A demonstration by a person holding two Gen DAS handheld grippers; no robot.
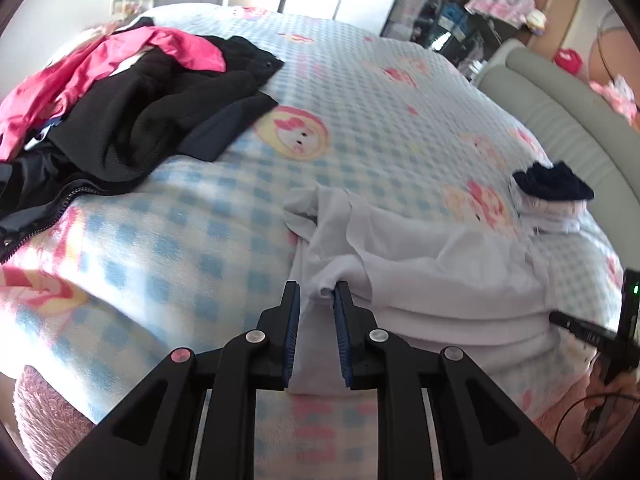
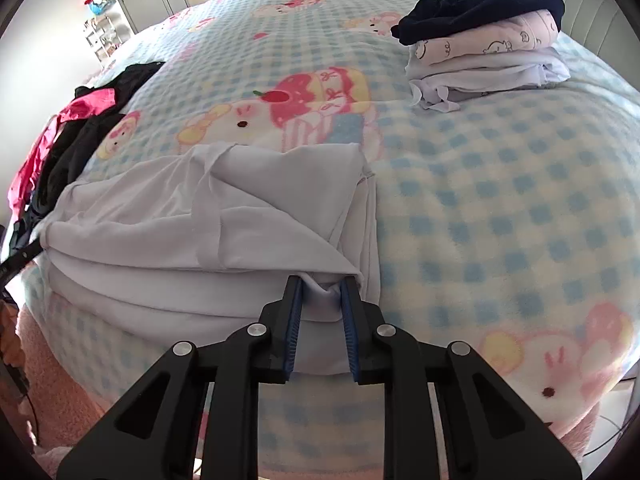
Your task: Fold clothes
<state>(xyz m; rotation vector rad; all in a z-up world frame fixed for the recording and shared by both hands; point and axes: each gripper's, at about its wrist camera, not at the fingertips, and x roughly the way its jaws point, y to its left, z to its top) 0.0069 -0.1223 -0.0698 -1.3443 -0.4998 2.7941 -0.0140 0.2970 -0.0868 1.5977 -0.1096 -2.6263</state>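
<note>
Two corners of the white garment (image 2: 248,216) sit between your jaws: the left hand-held gripper (image 1: 317,289) pinches a bunched edge, and the right hand-held gripper (image 2: 322,280) grips a fold at the other near corner. The garment lies partly folded at the bed's (image 2: 500,200) near edge, so you seem mid-fold. Next, I'd judge, lift both corners evenly and carry them forward, keeping the layers aligned. Finished pieces form a stack (image 2: 488,44) beyond; unfolded clothes (image 1: 132,108) wait left.
</note>
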